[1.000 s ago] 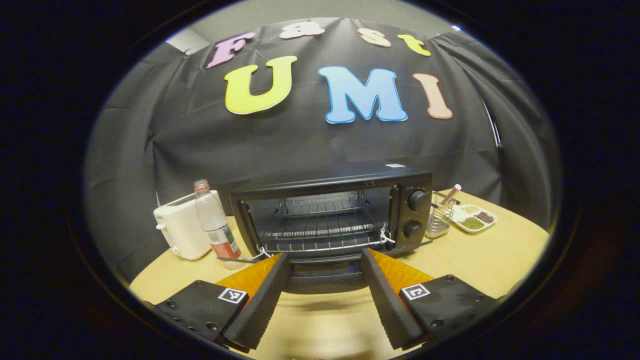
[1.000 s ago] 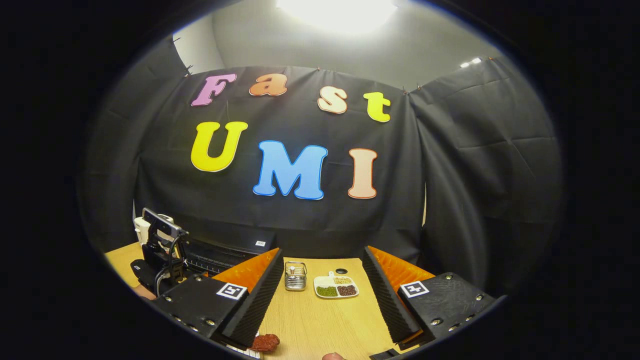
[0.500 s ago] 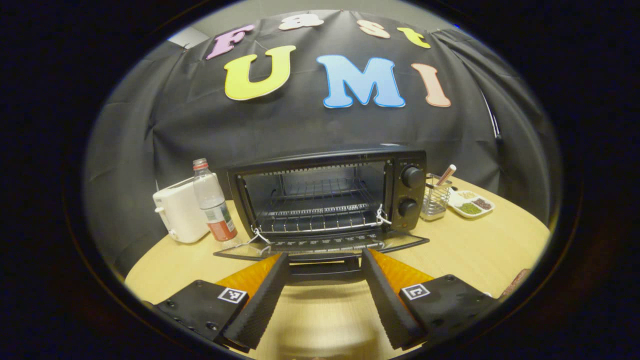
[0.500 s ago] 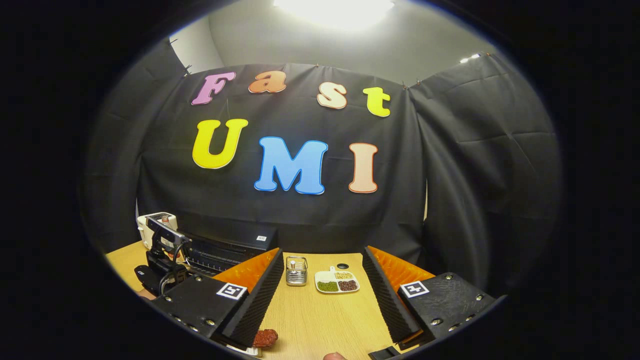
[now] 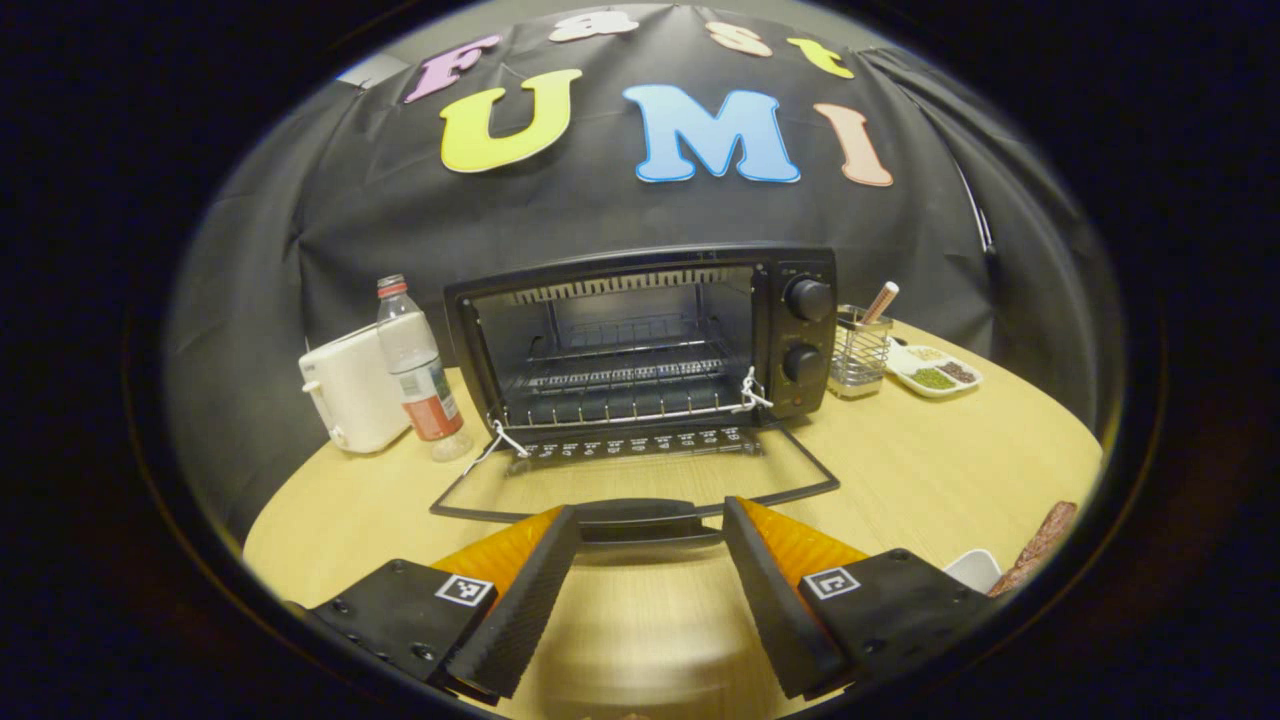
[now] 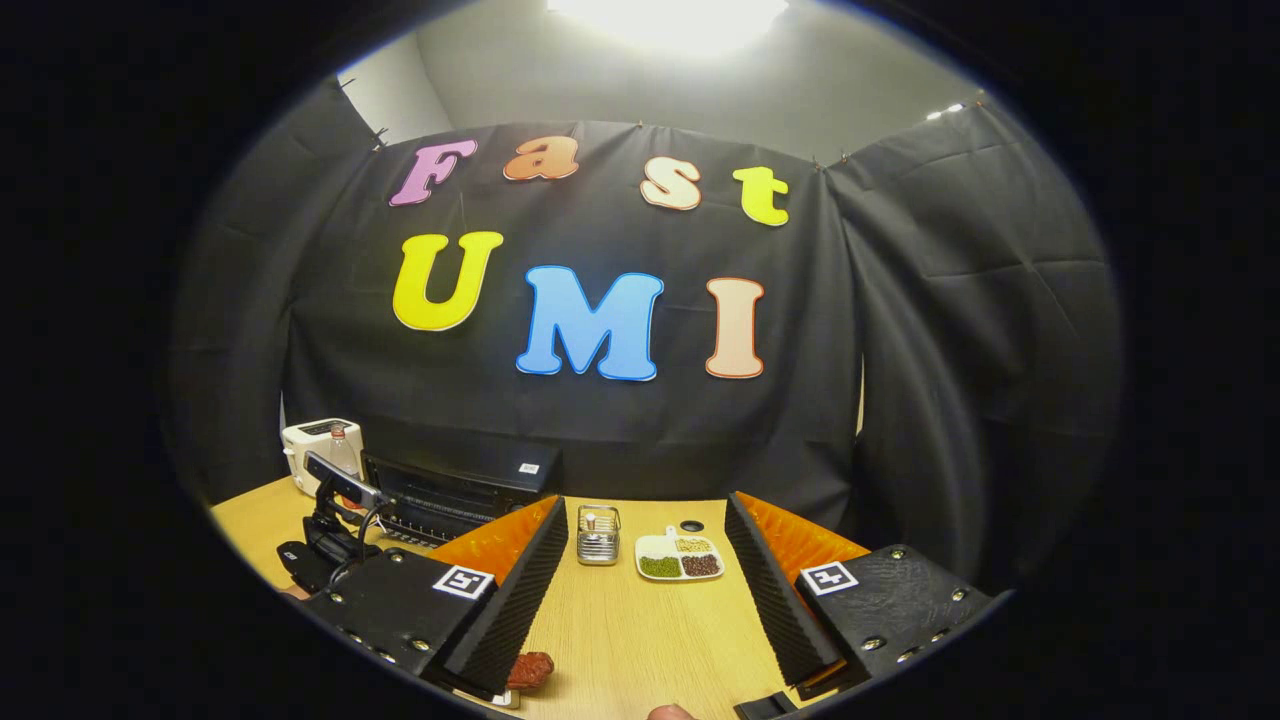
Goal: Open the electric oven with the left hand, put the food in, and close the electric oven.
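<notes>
The oven door (image 5: 640, 480) is now seen lowered flat onto the counter (image 5: 950, 470), further down than a second ago.

The left claw (image 5: 648, 590) is held apart around the door handle (image 5: 640, 515), touch uncertain. The oven (image 5: 640, 340) sits mid-frame. The right claw (image 6: 640, 590) is apart; the food (image 6: 528, 668) lies at lower left.

Left tongs (image 5: 650, 600) and right tongs (image 6: 645, 590), both spread wide, empty
</notes>
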Demonstrator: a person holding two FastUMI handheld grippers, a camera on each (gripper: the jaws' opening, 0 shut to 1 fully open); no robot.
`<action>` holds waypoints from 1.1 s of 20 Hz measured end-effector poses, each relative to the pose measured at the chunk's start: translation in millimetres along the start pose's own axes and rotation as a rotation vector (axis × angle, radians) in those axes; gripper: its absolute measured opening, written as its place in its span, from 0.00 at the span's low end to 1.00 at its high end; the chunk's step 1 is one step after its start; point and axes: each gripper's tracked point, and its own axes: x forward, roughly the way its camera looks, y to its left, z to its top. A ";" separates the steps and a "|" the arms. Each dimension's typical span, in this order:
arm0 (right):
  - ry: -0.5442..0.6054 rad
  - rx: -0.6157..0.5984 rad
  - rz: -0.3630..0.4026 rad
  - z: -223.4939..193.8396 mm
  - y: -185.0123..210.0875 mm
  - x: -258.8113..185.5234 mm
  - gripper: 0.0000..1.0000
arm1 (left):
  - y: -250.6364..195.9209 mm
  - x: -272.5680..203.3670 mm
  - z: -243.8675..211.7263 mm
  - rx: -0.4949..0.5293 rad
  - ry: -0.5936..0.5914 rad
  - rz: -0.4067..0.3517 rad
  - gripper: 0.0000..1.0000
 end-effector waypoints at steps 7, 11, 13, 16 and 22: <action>-0.006 0.053 0.082 -5.2 14.8 6.1 0.96 | 15.5 -48.7 46.3 -0.020 -0.100 0.035 1.00; 0.043 0.105 0.138 -24.4 26.4 13.9 0.96 | 34.2 -96.9 104.4 -0.032 -0.231 0.073 0.91; 0.077 0.137 0.169 -35.1 31.2 16.6 0.96 | 45.3 -120.4 127.1 -0.026 -0.290 0.093 0.91; 0.145 0.179 0.207 -58.3 38.6 20.7 0.96 | 60.9 -153.9 152.8 -0.045 -0.353 0.132 0.96; 0.318 0.236 0.285 -117.0 56.8 24.1 0.98 | 81.1 -212.2 176.0 -0.069 -0.428 0.185 0.97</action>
